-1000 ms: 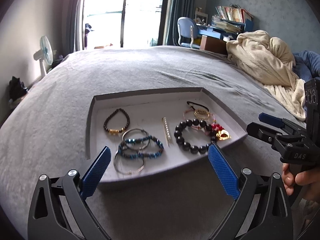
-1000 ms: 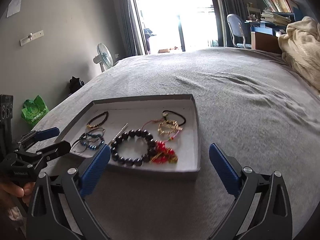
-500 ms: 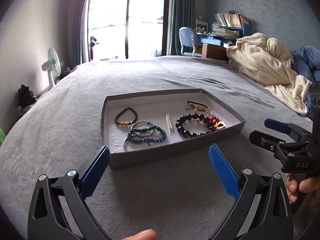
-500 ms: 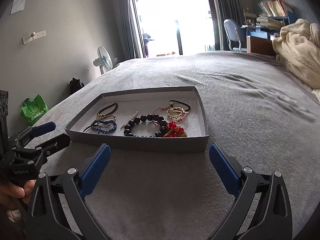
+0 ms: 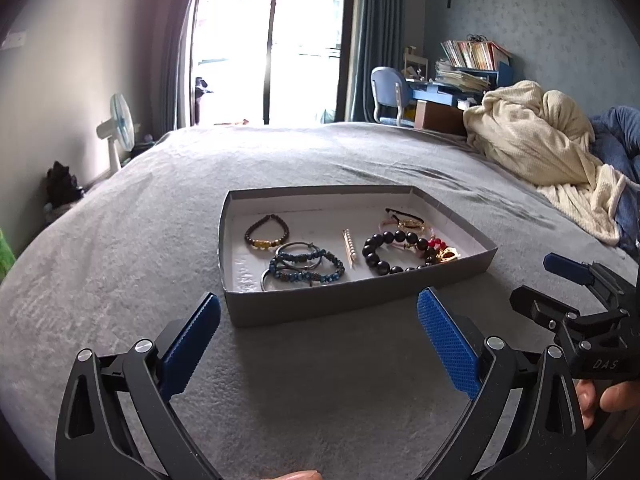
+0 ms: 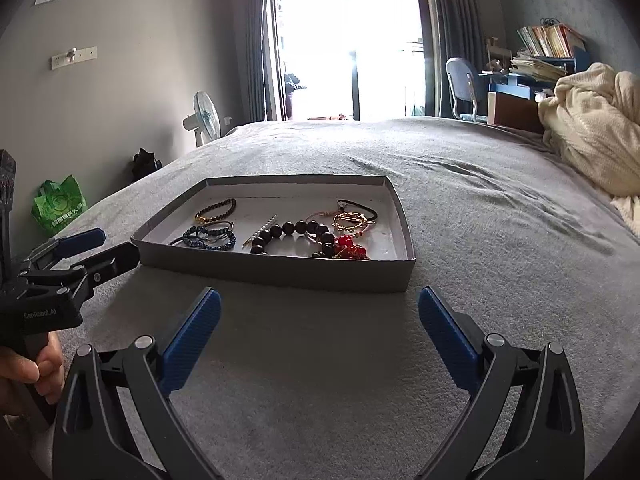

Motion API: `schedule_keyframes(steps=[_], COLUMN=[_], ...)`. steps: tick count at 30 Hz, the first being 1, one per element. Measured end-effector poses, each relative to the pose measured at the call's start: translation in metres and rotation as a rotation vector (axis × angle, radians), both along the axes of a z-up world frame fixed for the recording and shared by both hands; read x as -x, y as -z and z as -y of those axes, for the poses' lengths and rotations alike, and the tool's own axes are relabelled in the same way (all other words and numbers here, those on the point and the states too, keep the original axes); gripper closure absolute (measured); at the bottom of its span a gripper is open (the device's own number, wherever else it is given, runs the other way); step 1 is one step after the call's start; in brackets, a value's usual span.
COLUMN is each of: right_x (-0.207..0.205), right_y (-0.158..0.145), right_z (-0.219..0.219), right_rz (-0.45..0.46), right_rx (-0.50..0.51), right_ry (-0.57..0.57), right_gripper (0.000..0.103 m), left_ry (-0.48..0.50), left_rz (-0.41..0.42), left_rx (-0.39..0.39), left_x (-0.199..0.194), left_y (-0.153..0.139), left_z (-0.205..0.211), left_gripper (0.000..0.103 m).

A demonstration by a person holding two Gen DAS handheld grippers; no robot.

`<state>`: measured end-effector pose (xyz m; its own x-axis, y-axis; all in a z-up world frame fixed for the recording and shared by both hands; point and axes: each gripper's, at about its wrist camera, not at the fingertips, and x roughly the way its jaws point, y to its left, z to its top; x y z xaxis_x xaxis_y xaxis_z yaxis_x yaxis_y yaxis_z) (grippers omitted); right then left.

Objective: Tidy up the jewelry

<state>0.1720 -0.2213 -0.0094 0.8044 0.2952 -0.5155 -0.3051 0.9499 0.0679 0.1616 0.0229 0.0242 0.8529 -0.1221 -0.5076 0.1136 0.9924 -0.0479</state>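
both hand-held grippers, left (image 5: 318, 334) and right (image 6: 319, 330), released and empty; tangled bracelets (image 5: 306, 266) in tray (image 5: 360, 302) risk snagging together when lifted.

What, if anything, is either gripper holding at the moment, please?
Nothing. The left gripper and right gripper both have open, empty jaws, short of the tray; the jewelry lies inside it.

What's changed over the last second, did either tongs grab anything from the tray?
No. Both tongs pulled back from the tray and dropped lower: a second ago they hung over its near edge, now bare bedspread lies in front of them. The left tongs and right tongs are open and empty as before. The bracelets, including the black bead one, lie in the tray unmoved.
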Motion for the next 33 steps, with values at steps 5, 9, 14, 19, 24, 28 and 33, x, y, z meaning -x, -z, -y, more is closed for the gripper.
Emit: schedule_keyframes(steps=[5,9,14,19,24,28,33], right_x=[-0.0002,0.0007,0.0013,0.0009,0.0008,0.0008,0.0009], right_y=[0.0002,0.0002,0.0009,0.0008,0.0008,0.0008,0.0009], right_z=[0.0003,0.0027,0.0039,0.0049,0.0048,0.0048,0.005], right_rz=[0.001,0.001,0.0,-0.001,0.0,0.0,-0.001], right_rx=[-0.009,-0.02,-0.025,-0.023,-0.023,-0.023,-0.024], right_ry=[0.004,0.007,0.008,0.007,0.007,0.007,0.007], right_gripper=[0.005,0.005,0.005,0.005,0.005,0.005,0.005], left_ry=[0.002,0.0,0.001,0.001,0.001,0.001,0.001], left_rz=[0.005,0.002,0.003,0.003,0.003,0.004,0.003], left_rx=[-0.003,0.002,-0.001,0.001,0.0,0.001,0.0], left_x=[0.0005,0.0003,0.0004,0.0004,0.0004,0.0005,0.0004], left_y=[-0.0006,-0.001,-0.0008,-0.0009,-0.0009,-0.0009,-0.001], left_z=[0.0014,0.0002,0.0,0.0003,0.0002,0.0,0.0004], left_gripper=[0.005,0.005,0.005,0.005,0.005,0.005,0.005])
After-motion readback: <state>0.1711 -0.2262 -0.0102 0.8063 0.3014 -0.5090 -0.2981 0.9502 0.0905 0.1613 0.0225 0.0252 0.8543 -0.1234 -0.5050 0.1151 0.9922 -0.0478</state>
